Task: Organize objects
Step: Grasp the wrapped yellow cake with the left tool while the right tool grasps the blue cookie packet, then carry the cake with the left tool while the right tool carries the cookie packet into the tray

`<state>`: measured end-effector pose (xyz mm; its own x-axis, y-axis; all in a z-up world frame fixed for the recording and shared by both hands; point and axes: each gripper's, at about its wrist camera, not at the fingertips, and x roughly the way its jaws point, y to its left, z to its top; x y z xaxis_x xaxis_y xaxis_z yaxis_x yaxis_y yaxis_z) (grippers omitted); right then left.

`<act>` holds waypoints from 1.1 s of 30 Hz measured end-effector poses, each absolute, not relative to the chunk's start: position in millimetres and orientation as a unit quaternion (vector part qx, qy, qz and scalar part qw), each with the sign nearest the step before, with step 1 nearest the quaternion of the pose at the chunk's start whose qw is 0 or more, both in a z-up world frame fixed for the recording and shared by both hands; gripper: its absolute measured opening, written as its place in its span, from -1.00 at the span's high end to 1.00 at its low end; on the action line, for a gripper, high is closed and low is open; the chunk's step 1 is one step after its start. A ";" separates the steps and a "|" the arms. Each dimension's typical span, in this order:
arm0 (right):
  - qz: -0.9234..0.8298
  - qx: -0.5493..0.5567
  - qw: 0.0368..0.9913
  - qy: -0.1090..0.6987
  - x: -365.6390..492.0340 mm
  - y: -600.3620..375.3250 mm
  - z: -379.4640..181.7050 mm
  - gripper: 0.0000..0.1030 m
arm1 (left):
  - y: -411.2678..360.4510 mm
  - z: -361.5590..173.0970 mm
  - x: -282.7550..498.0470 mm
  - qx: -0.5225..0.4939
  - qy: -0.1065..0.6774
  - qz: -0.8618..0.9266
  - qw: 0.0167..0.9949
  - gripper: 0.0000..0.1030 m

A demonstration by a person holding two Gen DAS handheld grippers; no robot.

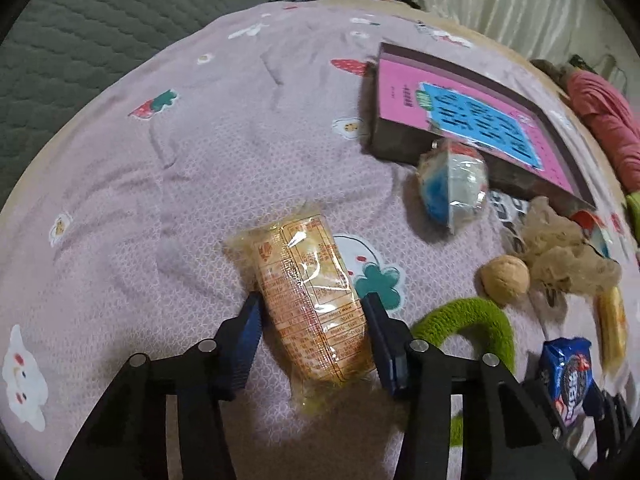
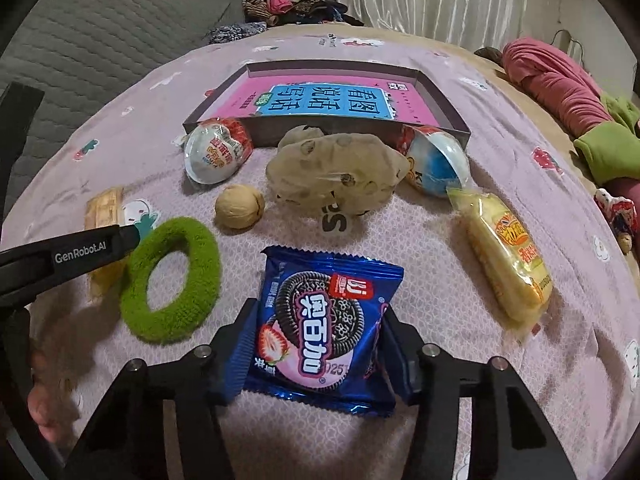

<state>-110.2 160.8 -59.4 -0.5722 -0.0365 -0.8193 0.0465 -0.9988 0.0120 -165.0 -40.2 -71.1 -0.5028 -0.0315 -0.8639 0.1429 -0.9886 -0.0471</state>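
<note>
On the pink bedspread, my left gripper (image 1: 312,298) is shut on a yellow cracker packet (image 1: 304,264), one blue pad on each long side of it. In the right wrist view my right gripper (image 2: 318,308) is shut on a blue Oreo packet (image 2: 320,320), whose wrapper edges crumple against both pads. The same Oreo packet (image 1: 568,376) shows at the lower right of the left wrist view. A shallow dark box (image 2: 336,68) with a pink book lying in it sits further back on the bed.
In front of the box lie two wrapped toy eggs (image 2: 218,152) (image 2: 436,164), a crumpled clear bag (image 2: 336,168), a walnut (image 2: 239,211), a green fuzzy ring (image 2: 172,280) and a second yellow packet (image 2: 508,252). Red and green clothes (image 2: 552,80) lie at the right.
</note>
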 end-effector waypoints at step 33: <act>-0.917 0.395 0.044 -0.035 -70.2 204.7 -4.4 -0.02 | -21.1 -1.1 -103.2 0.416 0.030 -0.908 -0.024 0.16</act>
<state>-70.2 204.7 -4.4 -0.6835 -0.1085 -0.7218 0.0534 -0.9937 0.0989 -103.2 -21.1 -1.1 -0.6524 0.0688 -0.7547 -0.0182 -0.9970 -0.0751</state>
